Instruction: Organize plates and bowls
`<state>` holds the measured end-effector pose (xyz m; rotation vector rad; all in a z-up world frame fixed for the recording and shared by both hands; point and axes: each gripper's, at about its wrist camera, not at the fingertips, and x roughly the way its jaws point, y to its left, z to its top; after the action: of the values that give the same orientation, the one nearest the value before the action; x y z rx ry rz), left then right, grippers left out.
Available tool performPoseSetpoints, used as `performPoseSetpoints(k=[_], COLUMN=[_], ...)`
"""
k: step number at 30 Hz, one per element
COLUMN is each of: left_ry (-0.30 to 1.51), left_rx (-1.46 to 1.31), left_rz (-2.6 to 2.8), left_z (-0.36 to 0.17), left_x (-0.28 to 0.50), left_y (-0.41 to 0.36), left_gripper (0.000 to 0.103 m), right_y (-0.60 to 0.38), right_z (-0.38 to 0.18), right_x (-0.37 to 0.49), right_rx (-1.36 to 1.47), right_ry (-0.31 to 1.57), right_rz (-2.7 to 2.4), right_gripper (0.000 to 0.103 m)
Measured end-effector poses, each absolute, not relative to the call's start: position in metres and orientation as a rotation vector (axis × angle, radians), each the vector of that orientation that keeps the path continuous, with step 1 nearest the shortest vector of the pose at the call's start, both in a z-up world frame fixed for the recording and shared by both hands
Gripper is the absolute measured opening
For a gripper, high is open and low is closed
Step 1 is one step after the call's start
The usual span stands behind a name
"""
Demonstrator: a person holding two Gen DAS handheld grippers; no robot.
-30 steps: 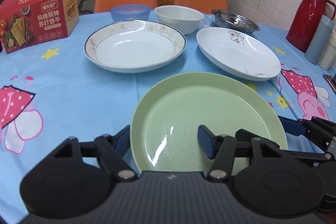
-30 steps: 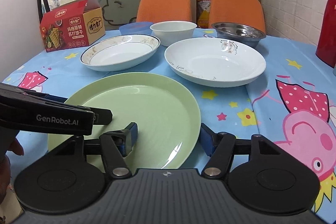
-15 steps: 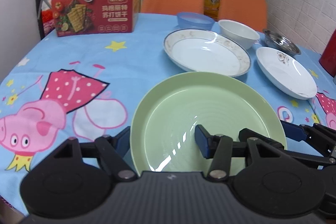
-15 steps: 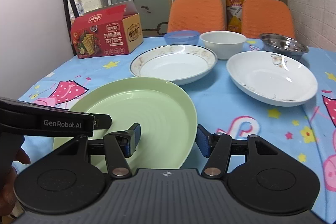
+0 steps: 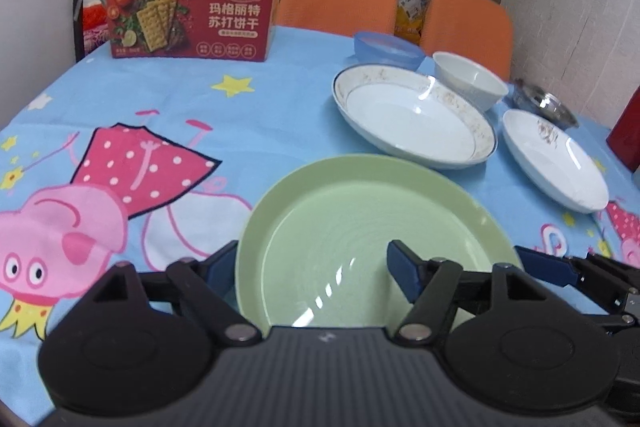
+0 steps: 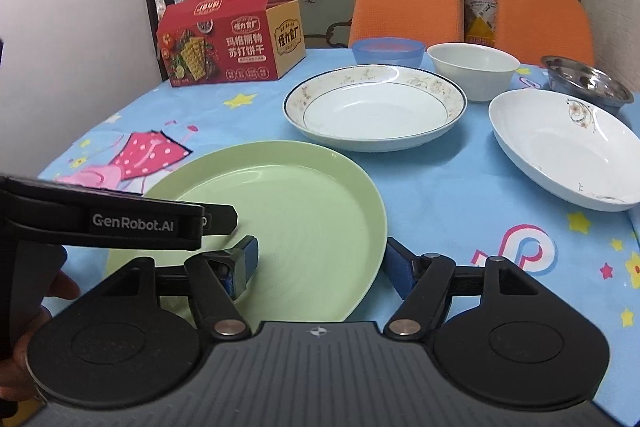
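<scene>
Left gripper (image 5: 310, 265): fingers spread wide, straddling the near-left rim of the green plate (image 5: 376, 239); one finger sits outside the rim, the other over the plate's inside. Whether the pads press the plate cannot be told.
Right gripper (image 6: 320, 259): fingers spread just as wide, straddling the plate's near-right rim; its left finger (image 6: 246, 261) lies over the plate's inside, its right finger outside the edge. Contact cannot be told.
Green plate: directly ahead of both grippers, between them, over the blue cartoon-print counter (image 5: 248, 131); whether it rests on the cloth or is lifted cannot be told.
Left wrist view only: the right gripper's blue-tipped finger reaching in at the plate's right edge; a red object at the far right border, cut off.
Right wrist view only: the left gripper's black body marked "GenRobot.AI" crossing the lower left, with the person's hand (image 6: 52, 291) behind it.
Gold-patterned white plate (image 6: 374, 107): beyond the green plate, apart from it.
Flower-printed white plate (image 6: 568, 151): to the right of that plate, apart from it.
Bowls: a blue bowl (image 6: 388, 51), a white bowl (image 6: 472, 69) and a steel bowl (image 6: 584, 83) in a row at the back.
Red cracker box (image 6: 228, 43): back left of the counter.
Orange chairs (image 6: 408, 9): two, behind the counter.
</scene>
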<state>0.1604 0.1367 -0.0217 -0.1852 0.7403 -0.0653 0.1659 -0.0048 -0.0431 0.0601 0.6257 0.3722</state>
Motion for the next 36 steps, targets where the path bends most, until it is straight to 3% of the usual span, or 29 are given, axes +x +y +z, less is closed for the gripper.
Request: performPoseSetpoints(k=[6,7,8,21,36], left_ry=[0.611,0.606,0.602,0.581,0.743], left_rx=[-0.207,-0.224,-0.243,-0.221,-0.181], left_rz=[-0.095,-0.111,-0.118,-0.119,-0.163], left_z=[0.015,0.019,0.023,0.039,0.006], left_x=[0.161,0.163,0.166,0.213,0.324], left_y=[0.14,0.141,0.142,0.137,0.146], left_gripper=[0.084,0.1,0.102,0.103,0.103], right_y=[-0.022,-0.026,-0.03,-0.055,-0.032], right_z=[-0.031,-0.031,-0.031,-0.017,-0.019], right_x=[0.163,0.164,0.165,0.194,0.318], right_rx=[0.06,0.073,0.086,0.058,-0.106], right_ry=[0.583,0.586,0.59,0.549,0.597], right_rz=[0.321,0.317,0.313,0.265,0.345], right_gripper=[0.103,0.103,0.103,0.103,0.103])
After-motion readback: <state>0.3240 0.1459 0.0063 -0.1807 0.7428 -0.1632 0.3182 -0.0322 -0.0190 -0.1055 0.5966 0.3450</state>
